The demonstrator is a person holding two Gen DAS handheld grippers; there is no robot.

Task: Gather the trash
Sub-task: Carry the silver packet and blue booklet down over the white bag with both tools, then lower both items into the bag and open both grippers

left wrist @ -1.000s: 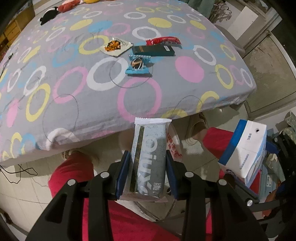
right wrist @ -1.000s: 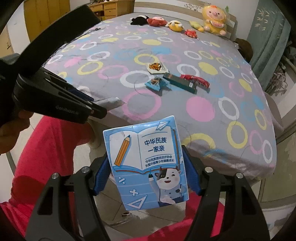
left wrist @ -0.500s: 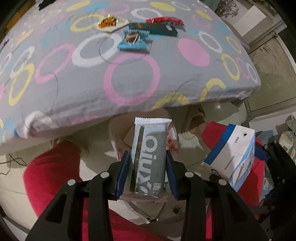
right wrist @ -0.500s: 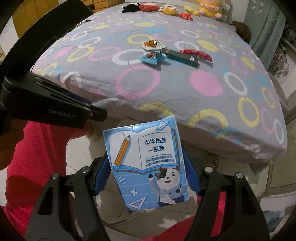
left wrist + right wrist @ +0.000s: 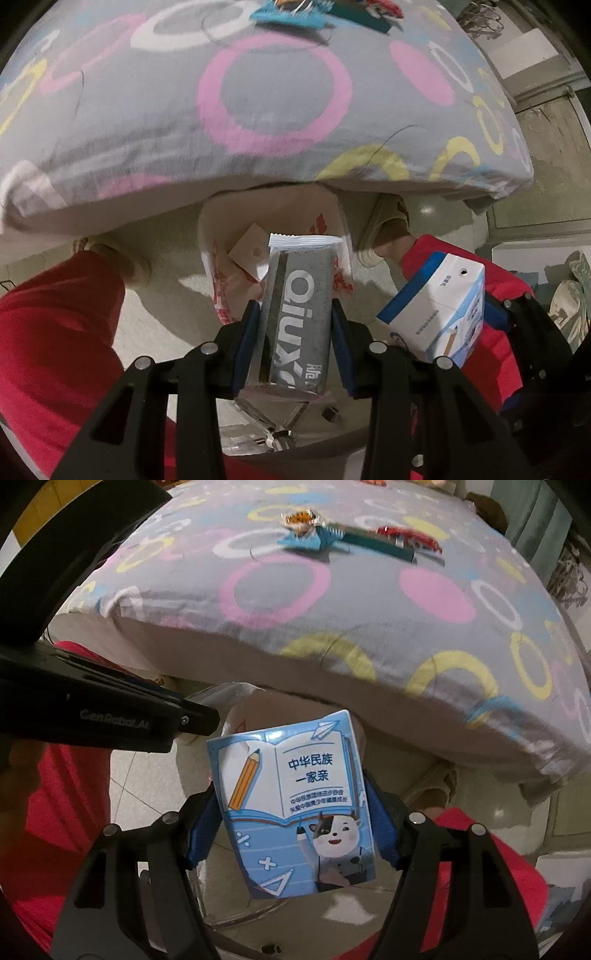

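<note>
Left view, grip: the left gripper (image 5: pixel 295 332) pinches a grey snack wrapper (image 5: pixel 297 317) at its lower half, blue pads flat on both long sides, the sealed end sticking out ahead so it can drop clear.
Left view, bag: a white plastic bag (image 5: pixel 218 266) with red print gapes on the floor, just below the wrapper's free end; it looks like the place the trash goes.
Left view, bag contents: a pale scrap (image 5: pixel 249 253) lies inside the bag already.
Left view, neighbour: the blue-and-white carton (image 5: pixel 439 310) hangs just right of the bag, carried by the other tool.
Left view, bed: the bed (image 5: pixel 110 122) overhangs the far side of the bag; more wrappers (image 5: pixel 288 14) lie on it, well beyond the bag.
Right view, grip: the right gripper (image 5: pixel 291 823) clamps the carton (image 5: pixel 295 805) across its width, picture side up, jaws spread wide only because the carton is broad.
Right view, bag: its rim (image 5: pixel 236 720) peeps out behind the carton's top edge, partly hidden.
Right view, left tool: black body just left of the bag.
Right view, legs: red trousers (image 5: pixel 66 812) flank the bag on both sides.
Call: both pieces look aimed at the bag mouth; letting go is not yet done.
</note>
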